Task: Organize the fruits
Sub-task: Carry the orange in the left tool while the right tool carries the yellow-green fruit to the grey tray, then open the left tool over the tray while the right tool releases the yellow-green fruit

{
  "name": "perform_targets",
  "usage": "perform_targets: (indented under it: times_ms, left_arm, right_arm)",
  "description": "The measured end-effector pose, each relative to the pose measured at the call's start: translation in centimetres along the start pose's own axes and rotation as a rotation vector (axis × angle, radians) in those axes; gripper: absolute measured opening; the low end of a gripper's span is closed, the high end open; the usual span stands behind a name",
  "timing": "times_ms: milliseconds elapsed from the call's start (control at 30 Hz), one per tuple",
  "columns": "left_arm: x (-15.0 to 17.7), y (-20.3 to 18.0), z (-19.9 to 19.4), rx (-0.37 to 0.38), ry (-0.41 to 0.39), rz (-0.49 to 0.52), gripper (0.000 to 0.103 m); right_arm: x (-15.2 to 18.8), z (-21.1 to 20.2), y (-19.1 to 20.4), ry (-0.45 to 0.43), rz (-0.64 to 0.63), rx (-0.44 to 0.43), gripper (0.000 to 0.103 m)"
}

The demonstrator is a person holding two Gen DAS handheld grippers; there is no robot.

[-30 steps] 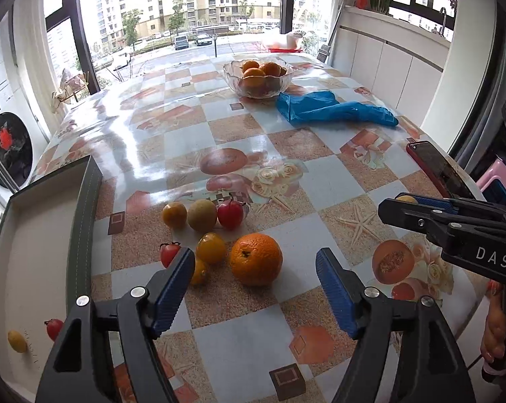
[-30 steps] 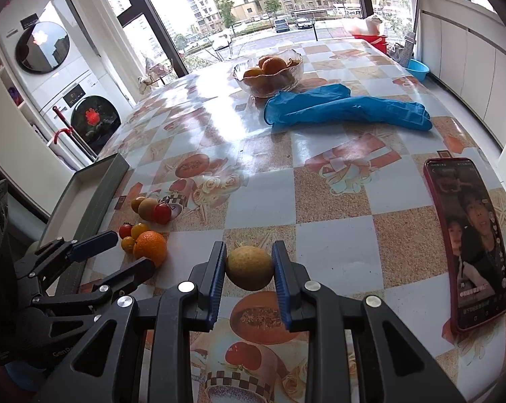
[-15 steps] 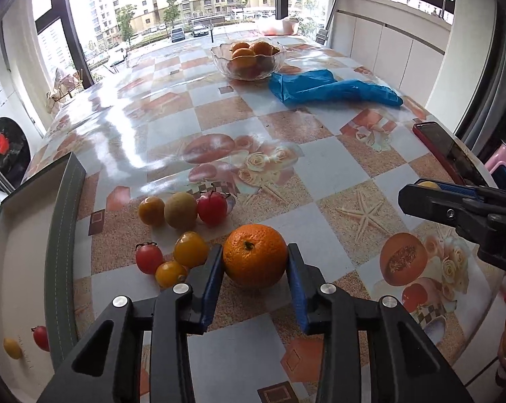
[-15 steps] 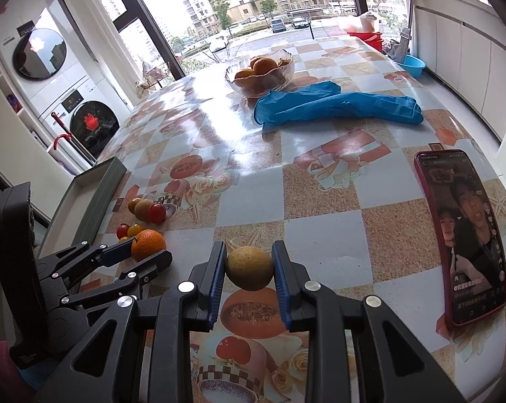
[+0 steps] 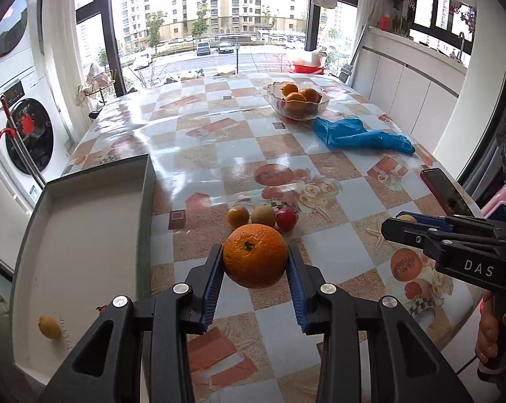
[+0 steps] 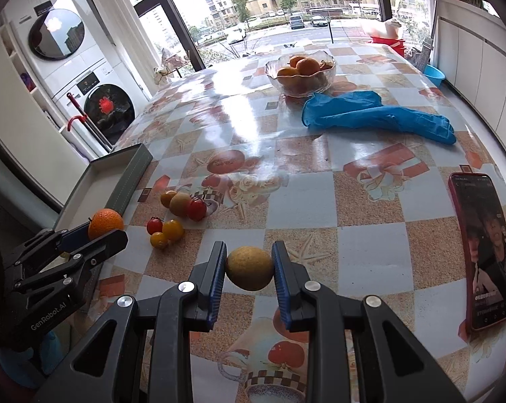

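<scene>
The left gripper (image 5: 255, 285) clamps the orange (image 5: 255, 255) above the table (image 5: 286, 154), the right gripper (image 6: 249, 277) grips a yellowish fruit (image 6: 249, 268); one small fruit (image 5: 49, 326) lies in the tray (image 5: 85, 235), and six small fruits (image 6: 172, 218) await on the table.

"DAS" on right tongs (image 5: 402, 219); "GenRobot.AI" on left tongs (image 6: 95, 231).

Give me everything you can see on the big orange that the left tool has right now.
The large round orange has bright, dimpled peel and a small dark stem scar facing the camera. It is clamped between the blue-padded fingers of the left tool, one pad on each side, and looks lifted off the checked tablecloth. In the right wrist view it sits in front of the edge of the shallow grey tray. Nothing else touches it.
</scene>
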State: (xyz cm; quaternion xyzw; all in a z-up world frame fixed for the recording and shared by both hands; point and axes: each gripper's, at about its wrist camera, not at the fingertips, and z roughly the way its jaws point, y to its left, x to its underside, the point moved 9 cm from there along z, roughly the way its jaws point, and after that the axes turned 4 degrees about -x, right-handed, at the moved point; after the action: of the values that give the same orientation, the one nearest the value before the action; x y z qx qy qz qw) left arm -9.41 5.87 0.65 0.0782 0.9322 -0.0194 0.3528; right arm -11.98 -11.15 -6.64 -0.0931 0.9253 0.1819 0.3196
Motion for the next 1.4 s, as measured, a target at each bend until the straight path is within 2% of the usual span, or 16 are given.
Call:
perform_targets:
  times_ms: [333, 633, 900, 1167, 1200, 1233, 1267, 1300, 1367, 1400]
  left_arm:
    - [2.3, 10.3, -0.9, -0.114, -0.005, -0.166, 0.038]
    - [4.2, 16.8, -1.1, -0.227, -0.01, -0.227, 0.038]
    - [6.2, 18.3, 0.2, -0.242, 0.034, -0.249, 0.038]
    - [6.4, 17.5, 0.4, -0.245, 0.028, -0.213, 0.039]
    - [6.3, 17.4, 0.5, -0.241, 0.028, -0.208, 0.043]
    - [6.3, 17.2, 0.6, -0.234, 0.028, -0.205, 0.062]
    - [6.2, 17.2, 0.4, -0.235, 0.017, -0.206, 0.075]
    - [6.0, 17.2, 0.0, -0.247, -0.004, -0.208, 0.095]
    - [5.6, 17.0, -0.7, -0.259, -0.051, -0.191, 0.097]
    - [5.5, 16.7, -0.7, -0.254, -0.048, -0.177, 0.097]
  right_arm:
    - [-0.5, 3.1, 9.6, 0.057, -0.156, -0.075, 0.03]
    - [-1.3, 7.0, 19.3, 0.116, -0.256, -0.176, 0.03]
    - [-1.5, 11.1, 24.1, 0.177, -0.289, -0.193, 0.03]
    - [-1.3, 13.8, 24.6, 0.242, -0.291, -0.179, 0.032]
    - [-1.3, 13.9, 24.6, 0.247, -0.287, -0.182, 0.036]
    - [-1.3, 14.0, 24.6, 0.251, -0.284, -0.184, 0.051]
    - [-1.3, 13.8, 24.6, 0.249, -0.285, -0.181, 0.07]
    - [-1.4, 13.7, 24.5, 0.241, -0.285, -0.178, 0.084]
    - [-1.8, 13.2, 24.1, 0.221, -0.28, -0.177, 0.085]
    - [-2.0, 13.0, 23.9, 0.213, -0.275, -0.17, 0.085]
